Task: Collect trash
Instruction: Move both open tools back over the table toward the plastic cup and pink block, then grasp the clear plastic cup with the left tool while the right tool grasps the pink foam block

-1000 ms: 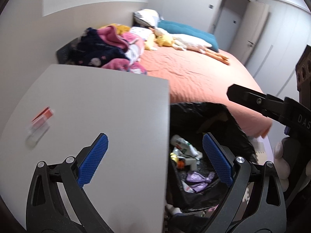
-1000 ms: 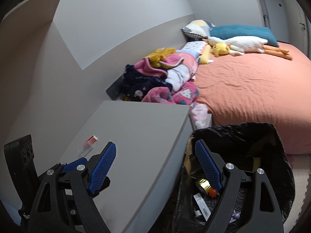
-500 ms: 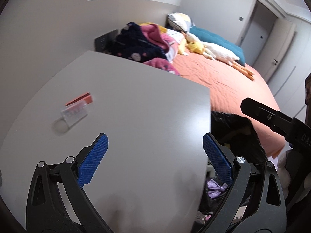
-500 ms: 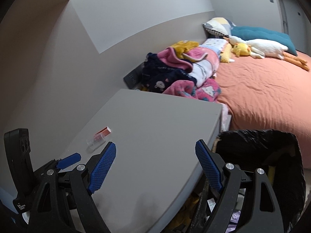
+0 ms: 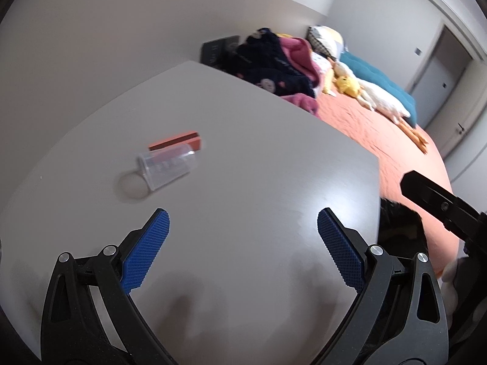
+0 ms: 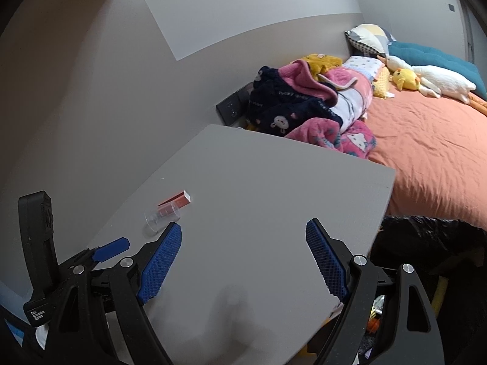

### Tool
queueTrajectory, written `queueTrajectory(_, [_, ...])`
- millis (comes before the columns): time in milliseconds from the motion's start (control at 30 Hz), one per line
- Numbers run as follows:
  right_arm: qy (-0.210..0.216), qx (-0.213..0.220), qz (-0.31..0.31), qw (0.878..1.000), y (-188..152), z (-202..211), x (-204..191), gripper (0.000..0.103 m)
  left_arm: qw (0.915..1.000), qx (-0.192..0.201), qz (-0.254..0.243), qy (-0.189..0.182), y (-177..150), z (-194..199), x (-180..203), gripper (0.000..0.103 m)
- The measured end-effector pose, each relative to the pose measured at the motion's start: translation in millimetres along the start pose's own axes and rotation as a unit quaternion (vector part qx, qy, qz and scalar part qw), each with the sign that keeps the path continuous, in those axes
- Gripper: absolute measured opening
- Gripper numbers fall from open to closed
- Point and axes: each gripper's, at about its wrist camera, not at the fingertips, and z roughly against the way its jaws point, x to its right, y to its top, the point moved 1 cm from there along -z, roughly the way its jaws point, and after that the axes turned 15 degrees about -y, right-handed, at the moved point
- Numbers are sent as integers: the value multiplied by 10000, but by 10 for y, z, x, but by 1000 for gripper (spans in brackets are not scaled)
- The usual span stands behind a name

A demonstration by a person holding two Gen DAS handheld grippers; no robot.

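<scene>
A clear plastic cup lies on its side on the grey table, touching a small orange box behind it. Both also show in the right wrist view, the cup and the box. My left gripper is open and empty over the table, with the cup ahead and to its left. My right gripper is open and empty over the table's near part. The black trash bag hangs off the table's right edge, with trash partly seen inside.
A bed with an orange cover stands past the table, with heaped clothes, pillows and a plush duck. A grey wall runs along the table's left side. A door is at the far right.
Both grippers have swung left from over the trash bag to over the table. The cup and box now appear closer and more central. Both grippers stay open.
</scene>
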Motion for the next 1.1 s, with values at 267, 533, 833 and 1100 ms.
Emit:
queueTrajectory(267, [95, -87, 94, 9999, 83, -201, -183, 84, 9992, 4, 306, 244, 86, -139, -269, 95])
queueTrajectory(533, [151, -255, 134, 9995, 145, -465, -307, 84, 9970, 101, 509, 579, 187, -288, -484, 95])
queueTrajectory(833, [180, -417, 133, 9989, 198, -749, -381, 84, 9921, 188, 918, 831, 261, -454, -733, 95])
queueTrajectory(1100, [193, -563, 228, 9980, 219, -963, -476, 84, 9888, 194, 1088, 1000, 272, -579, -864, 95])
